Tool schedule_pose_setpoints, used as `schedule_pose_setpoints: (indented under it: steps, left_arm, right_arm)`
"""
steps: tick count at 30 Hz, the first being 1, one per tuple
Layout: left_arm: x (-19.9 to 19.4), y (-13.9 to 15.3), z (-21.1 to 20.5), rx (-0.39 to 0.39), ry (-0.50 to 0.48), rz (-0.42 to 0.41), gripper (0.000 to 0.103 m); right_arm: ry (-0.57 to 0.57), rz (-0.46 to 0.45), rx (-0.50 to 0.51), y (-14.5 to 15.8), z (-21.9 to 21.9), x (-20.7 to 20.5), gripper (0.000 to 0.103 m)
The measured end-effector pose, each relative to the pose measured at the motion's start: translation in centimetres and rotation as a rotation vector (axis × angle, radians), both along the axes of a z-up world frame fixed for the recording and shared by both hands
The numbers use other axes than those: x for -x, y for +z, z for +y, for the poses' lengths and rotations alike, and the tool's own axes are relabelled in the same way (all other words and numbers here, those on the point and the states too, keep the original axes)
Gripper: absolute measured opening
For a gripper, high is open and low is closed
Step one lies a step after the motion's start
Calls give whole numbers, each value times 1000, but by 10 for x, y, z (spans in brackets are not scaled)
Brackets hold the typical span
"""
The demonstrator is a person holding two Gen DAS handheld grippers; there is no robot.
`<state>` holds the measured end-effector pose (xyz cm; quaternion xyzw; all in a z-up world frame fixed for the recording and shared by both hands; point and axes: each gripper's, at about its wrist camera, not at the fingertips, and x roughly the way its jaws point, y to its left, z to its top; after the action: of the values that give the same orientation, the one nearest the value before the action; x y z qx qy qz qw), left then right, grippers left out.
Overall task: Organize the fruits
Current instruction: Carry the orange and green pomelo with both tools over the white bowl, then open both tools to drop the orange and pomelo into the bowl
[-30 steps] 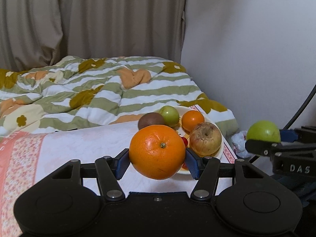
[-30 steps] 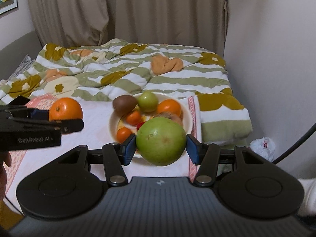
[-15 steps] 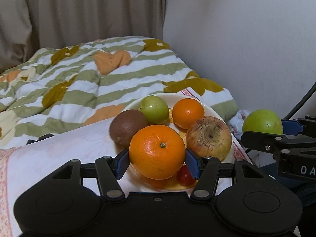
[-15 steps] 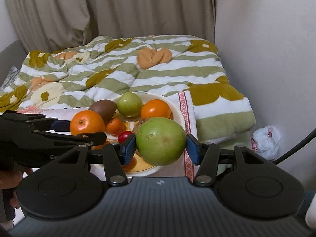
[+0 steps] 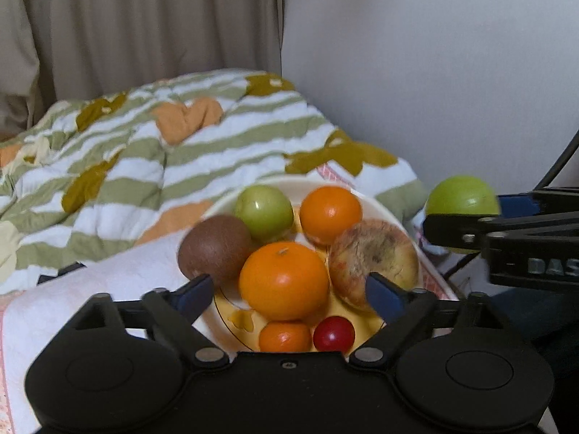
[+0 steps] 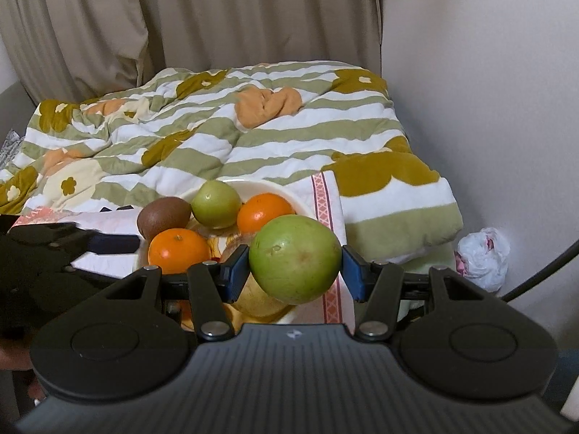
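Note:
A cream plate (image 5: 394, 213) on a white cloth holds a big orange (image 5: 284, 280), a kiwi (image 5: 215, 246), a green fruit (image 5: 264, 211), a second orange (image 5: 331, 213), a blotchy pale fruit (image 5: 374, 258), a small tangerine (image 5: 286, 336) and a red cherry tomato (image 5: 333, 333). My left gripper (image 5: 289, 293) is open, its jaws apart on either side of the big orange, which rests on the plate. My right gripper (image 6: 295, 267) is shut on a large green apple (image 6: 295, 258), held above the plate's right edge (image 6: 289, 195). The apple also shows in the left wrist view (image 5: 461, 195).
A green-striped floral quilt (image 6: 217, 133) lies behind the plate, with beige curtains (image 6: 181, 18) beyond. A white wall (image 6: 488, 72) is on the right. A crumpled white plastic bag (image 6: 483, 256) sits on the floor by the wall.
My left gripper moved in over the plate, opened, and let go of the big orange, which now rests among the fruit. My right gripper came closer to the plate, still holding the green apple.

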<state>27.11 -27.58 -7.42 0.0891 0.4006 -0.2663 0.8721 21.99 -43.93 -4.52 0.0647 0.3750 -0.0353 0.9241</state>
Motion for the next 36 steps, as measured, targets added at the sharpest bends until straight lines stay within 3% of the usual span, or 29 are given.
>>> schedule_pose_setpoints:
  steps: [11, 22, 30, 34, 36]
  left_arm:
    - [4, 15, 32, 17, 77, 2, 94]
    - [13, 16, 68, 19, 181, -1, 94]
    - [23, 12, 81, 9, 238, -4, 94]
    - [33, 13, 86, 6, 262, -11, 94]
    - [39, 16, 88, 13, 273, -14, 94]
  right_arm:
    - [111, -19, 11, 4, 27, -41, 69]
    - [166, -3, 17, -23, 51, -80, 69]
    - [177, -19, 32, -38, 55, -82, 71]
    - [179, -71, 49, -32, 57, -69, 99]
    - [179, -80, 48, -28, 57, -62, 101]
